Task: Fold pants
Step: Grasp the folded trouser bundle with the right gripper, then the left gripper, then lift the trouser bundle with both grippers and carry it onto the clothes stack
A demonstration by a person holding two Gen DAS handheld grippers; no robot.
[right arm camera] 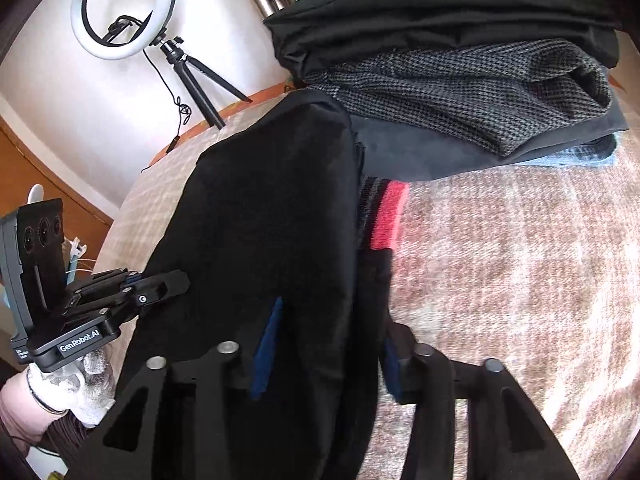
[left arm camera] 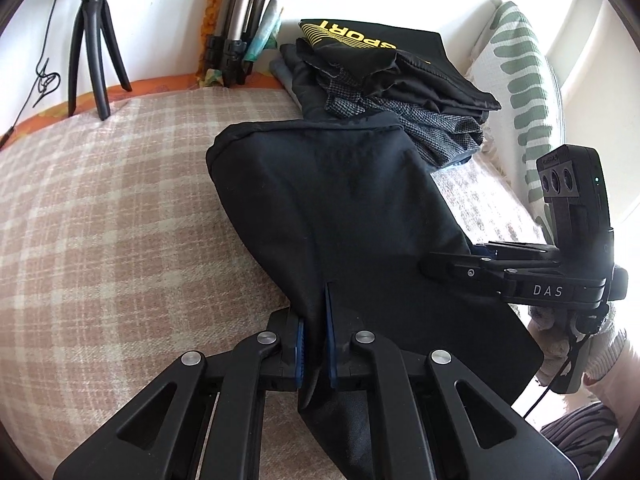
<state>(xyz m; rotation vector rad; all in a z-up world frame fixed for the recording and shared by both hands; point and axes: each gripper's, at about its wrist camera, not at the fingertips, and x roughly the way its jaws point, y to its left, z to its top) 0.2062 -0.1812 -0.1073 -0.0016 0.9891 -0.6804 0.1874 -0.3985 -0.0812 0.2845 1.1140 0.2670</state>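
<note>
Black pants (left arm camera: 340, 200) lie folded lengthwise on a plaid bed cover (left arm camera: 120, 200), with the far end rounded over. My left gripper (left arm camera: 314, 312) is shut on the near edge of the pants, and the cloth is pinched between its blue pads. In the right wrist view the pants (right arm camera: 272, 208) drape over the left finger of my right gripper (right arm camera: 336, 316). Its blue pads stand well apart with cloth hanging loosely between them. A red and grey striped band (right arm camera: 390, 216) shows at the pants' right edge. Each gripper shows in the other's view: the right gripper (left arm camera: 430, 266), the left gripper (right arm camera: 176, 280).
A pile of folded dark clothes (left arm camera: 400, 80) sits at the far end of the bed, just behind the pants. A green-patterned pillow (left arm camera: 516, 80) leans at the right. A small tripod (left arm camera: 94, 48) with a ring light (right arm camera: 124, 8) stands at the back left. A gloved hand (right arm camera: 88, 380) holds the left gripper.
</note>
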